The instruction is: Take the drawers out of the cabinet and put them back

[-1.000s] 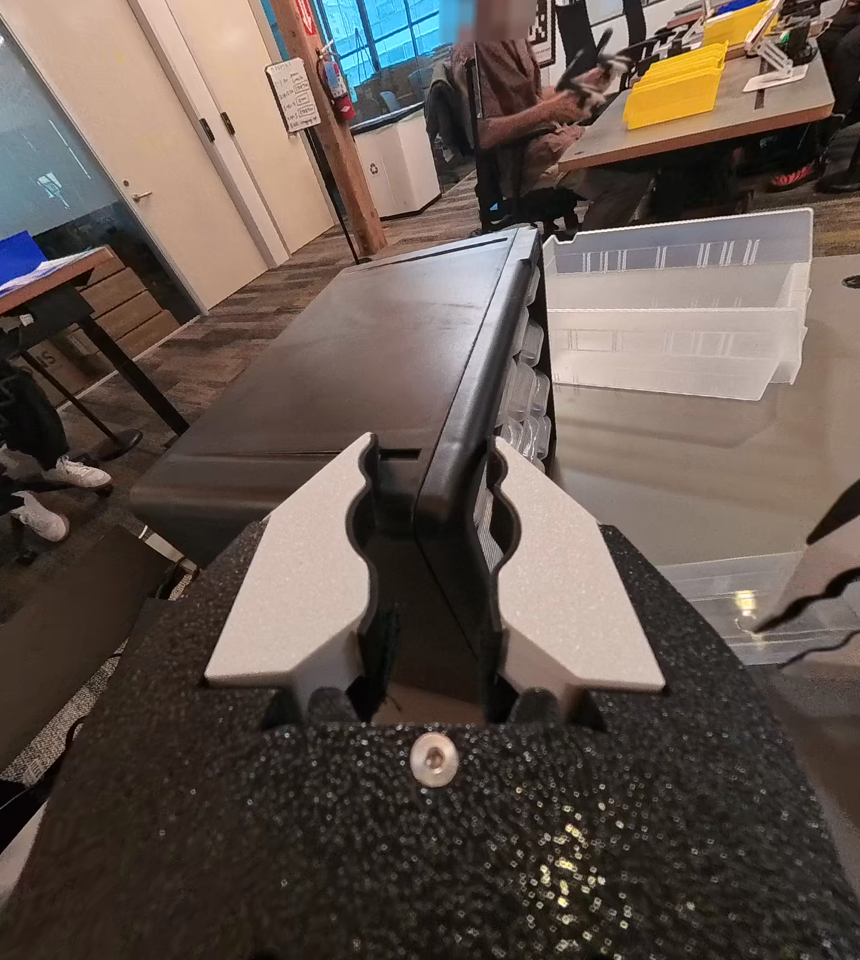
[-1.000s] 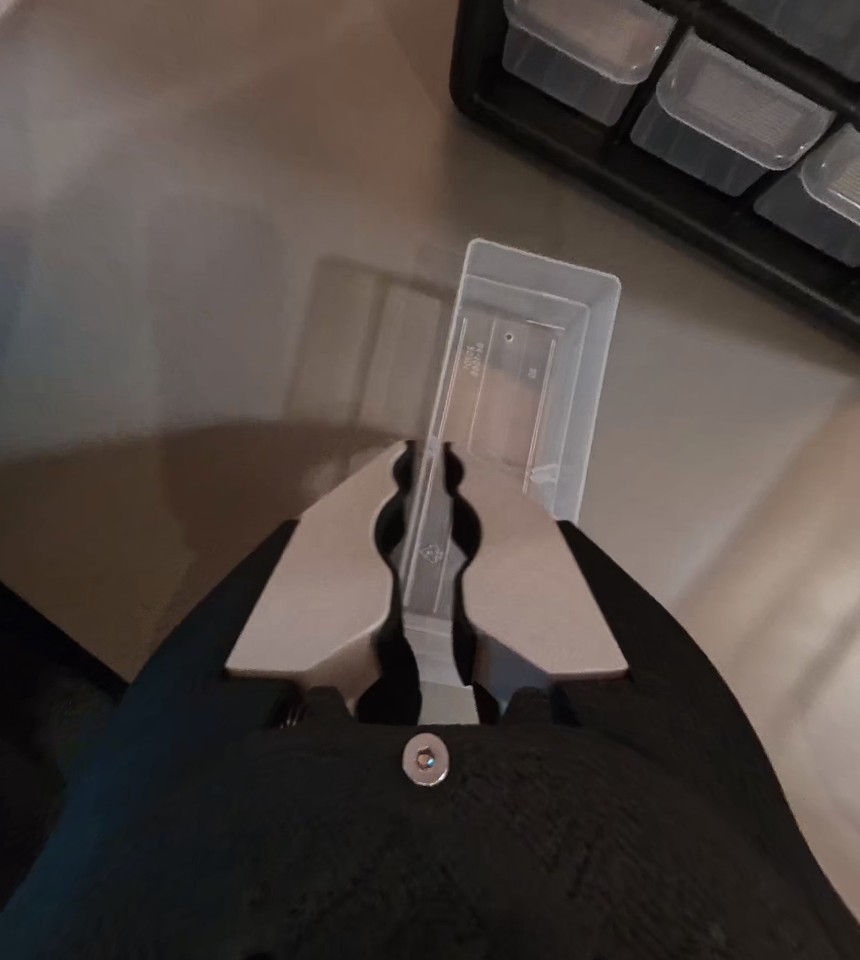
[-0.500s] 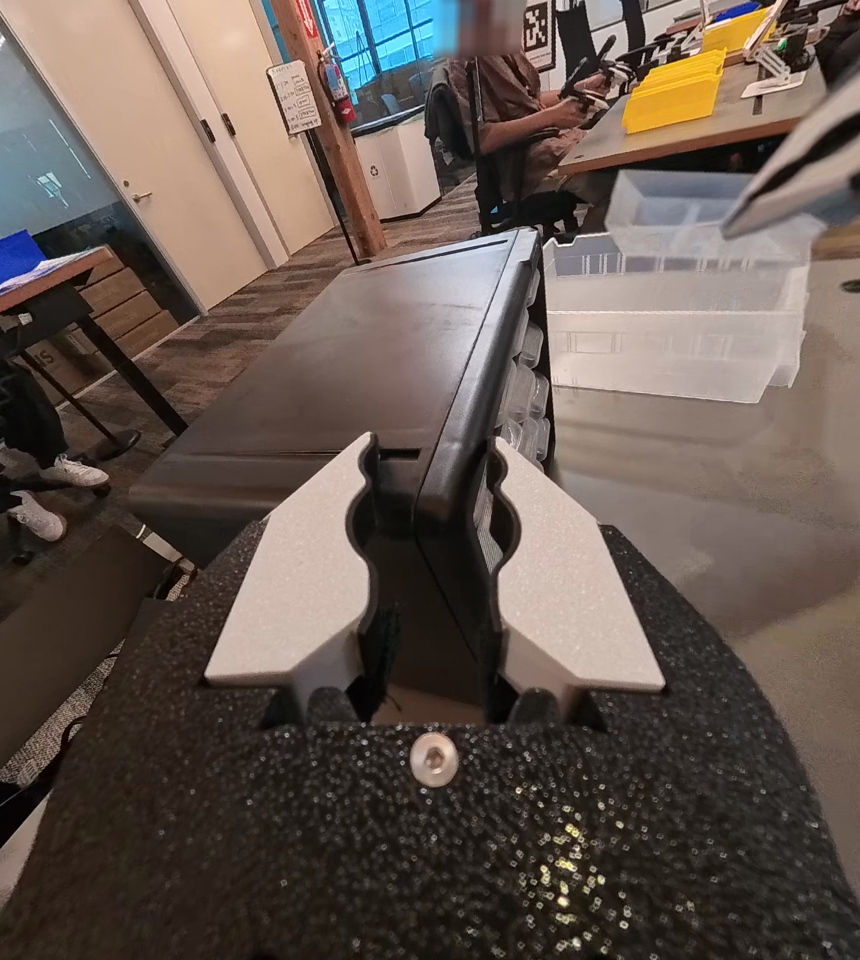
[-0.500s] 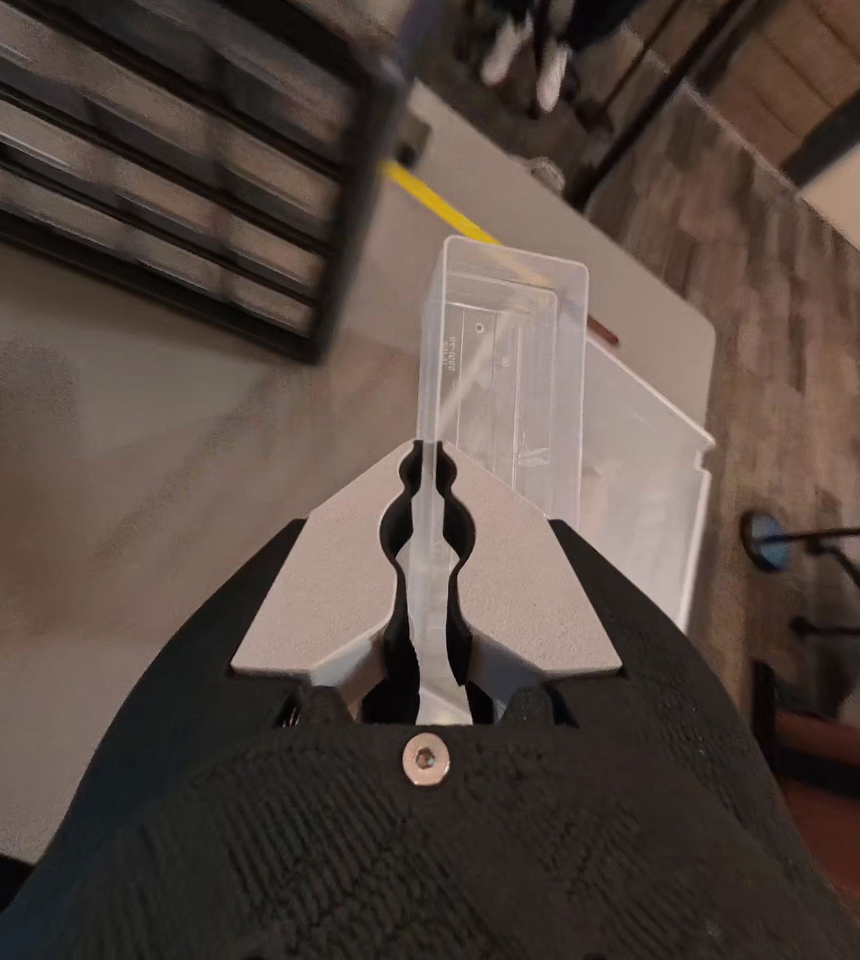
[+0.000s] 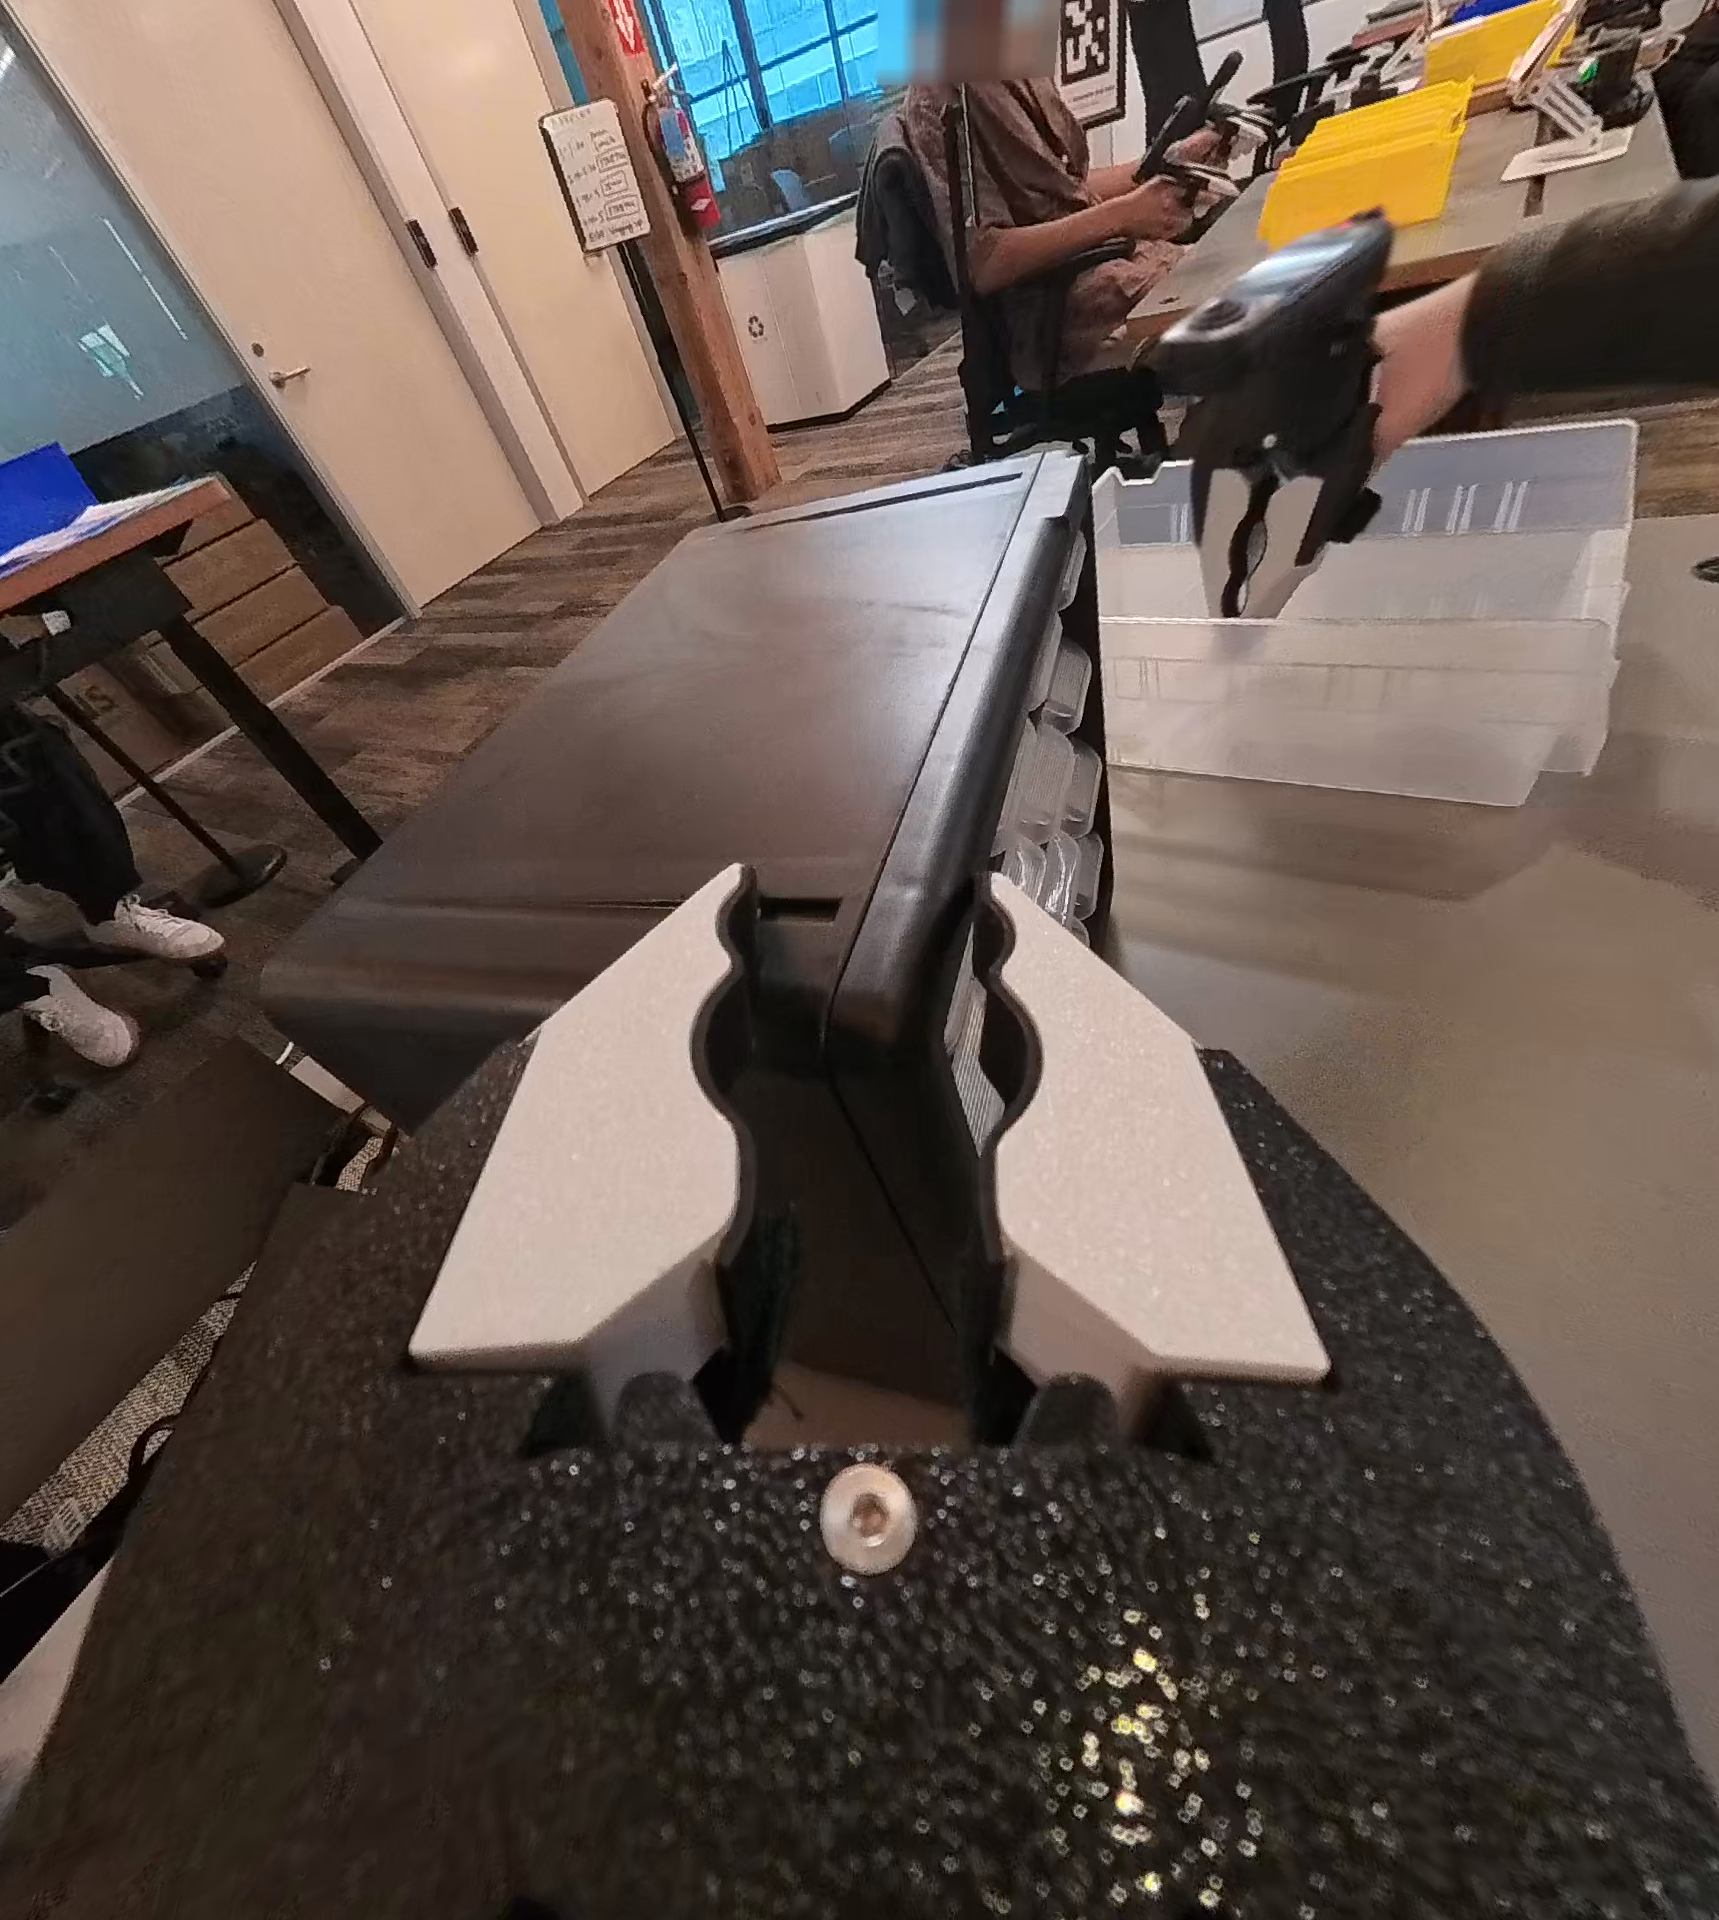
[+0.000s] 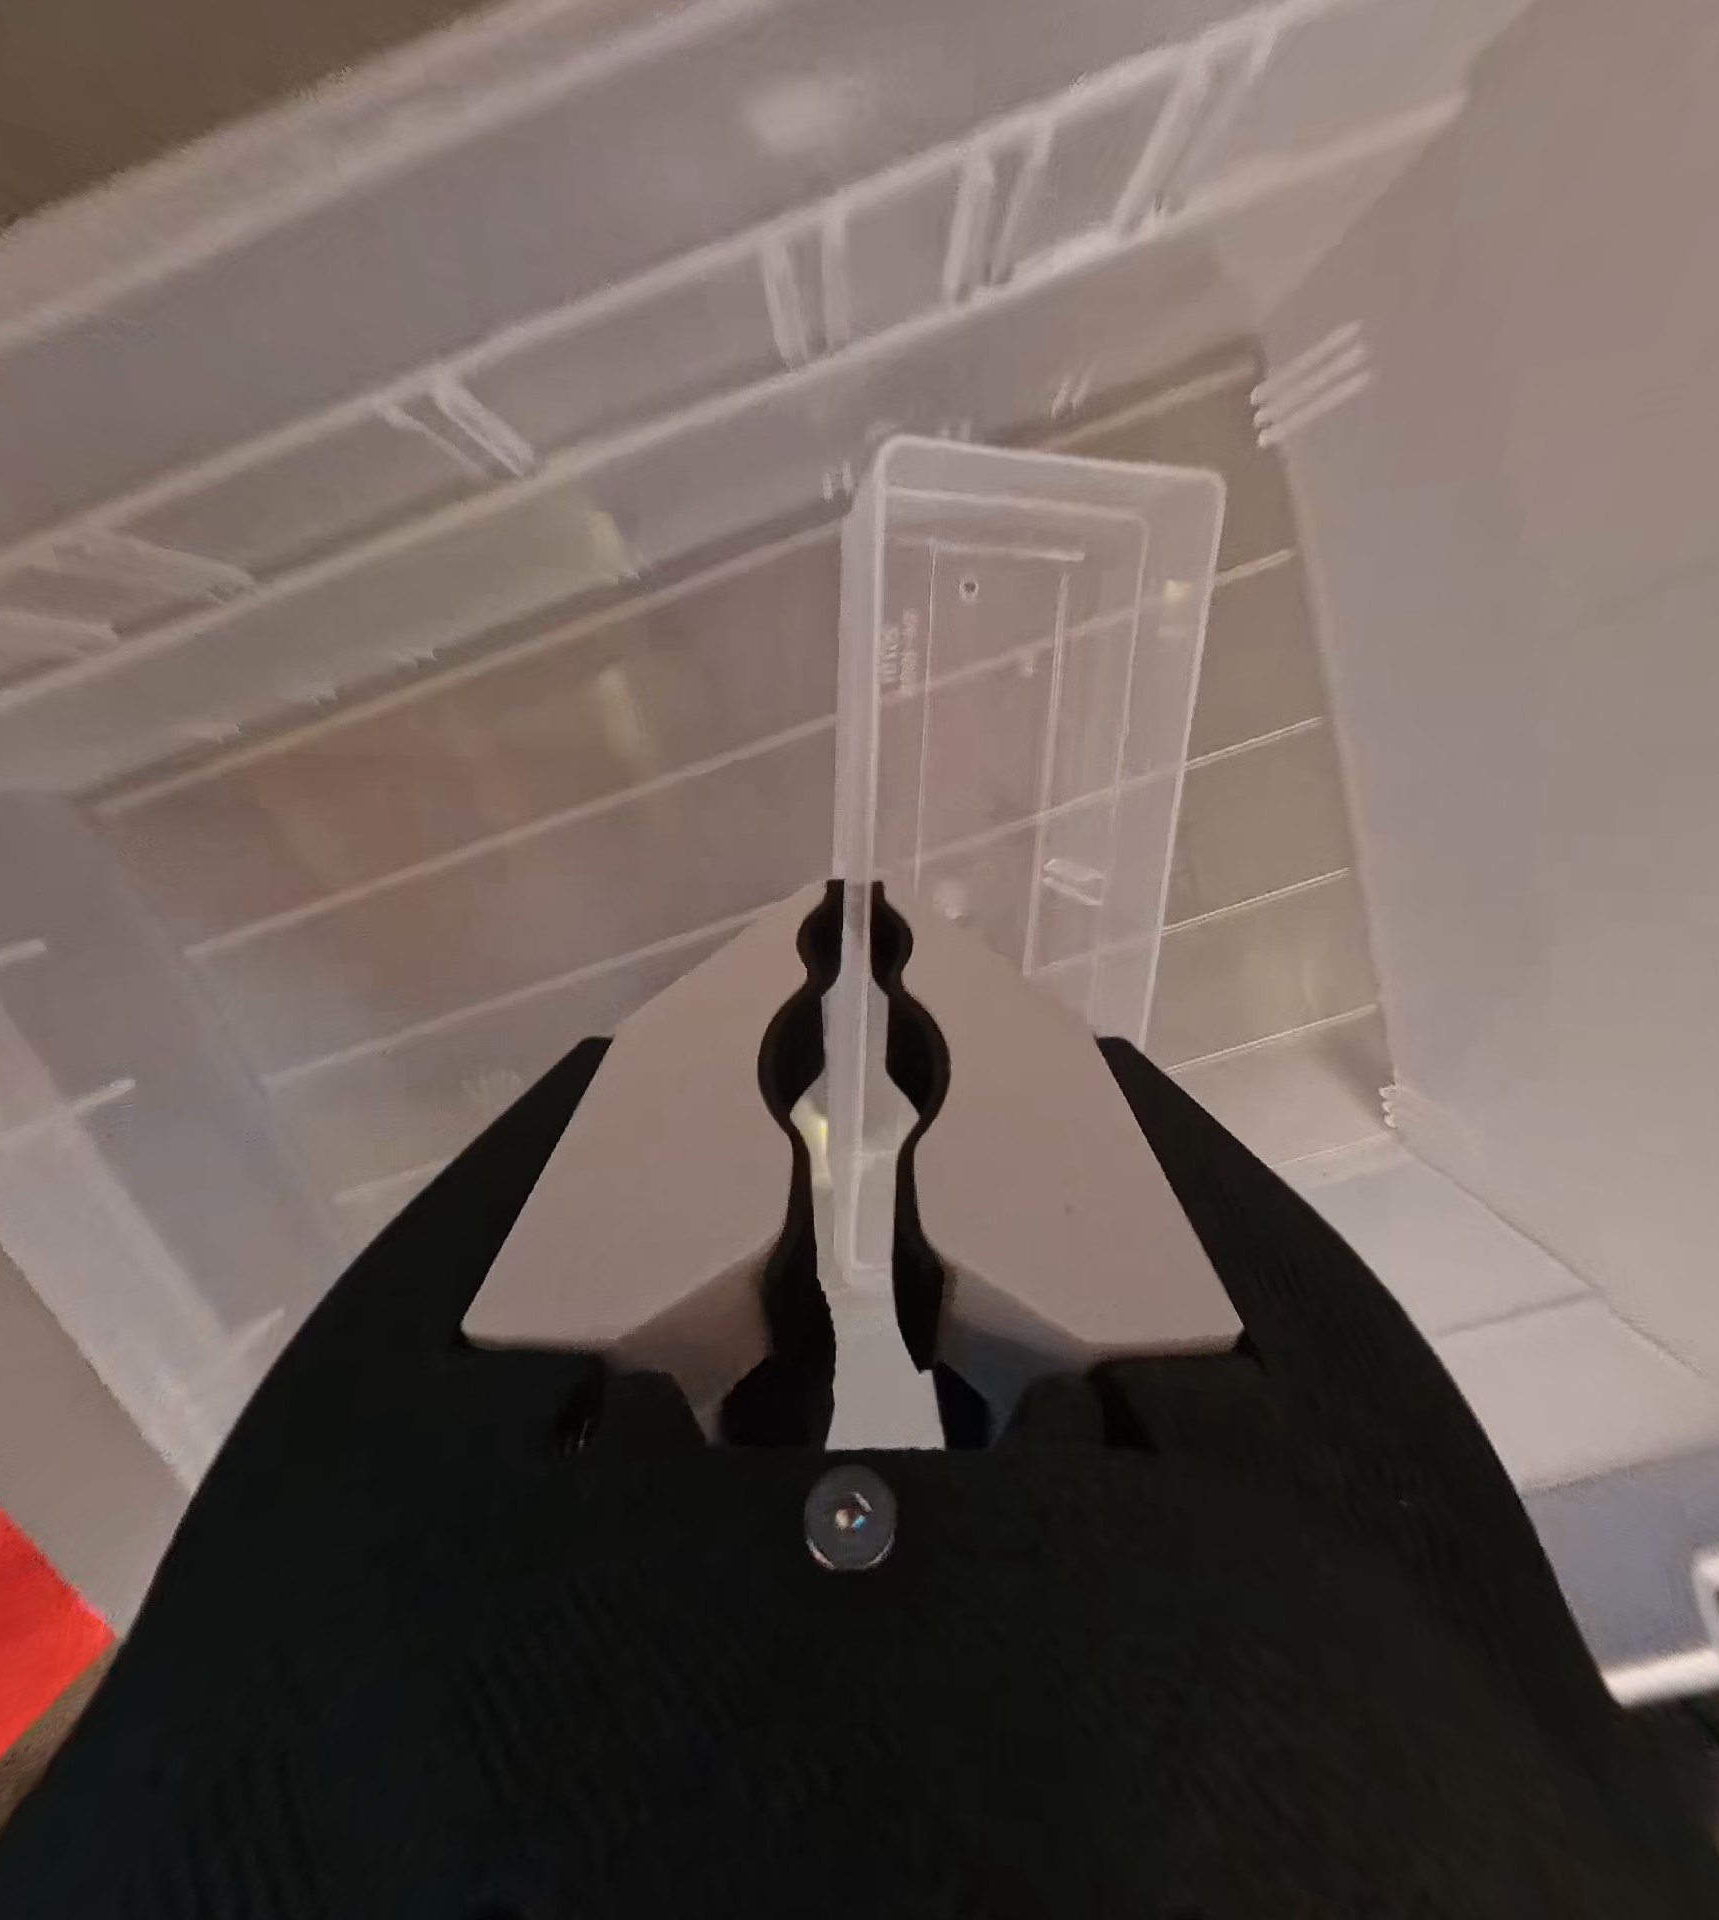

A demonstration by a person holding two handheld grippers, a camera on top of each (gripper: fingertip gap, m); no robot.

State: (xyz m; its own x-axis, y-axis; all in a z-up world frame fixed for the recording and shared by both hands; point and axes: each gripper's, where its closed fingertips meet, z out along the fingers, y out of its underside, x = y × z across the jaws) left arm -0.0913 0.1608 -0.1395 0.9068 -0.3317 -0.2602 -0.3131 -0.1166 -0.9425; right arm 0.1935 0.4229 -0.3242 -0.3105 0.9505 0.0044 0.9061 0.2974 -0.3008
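1. The left claw [image 5: 870, 940] clamps the black cabinet's [image 5: 709, 707] top front edge.
2. The right claw [image 6: 855, 914] grips a clear drawer's [image 6: 1031, 665] wall, inside the clear bin [image 5: 1354, 696] beside the cabinet on the bench [image 5: 1457, 1091].

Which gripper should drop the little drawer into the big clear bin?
The right gripper, most likely. It is shut on the drawer and is over the bin. The left gripper is busy clamping the cabinet edge.

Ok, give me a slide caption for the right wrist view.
Right gripper shut on a small clear drawer, holding it inside a large clear bin.
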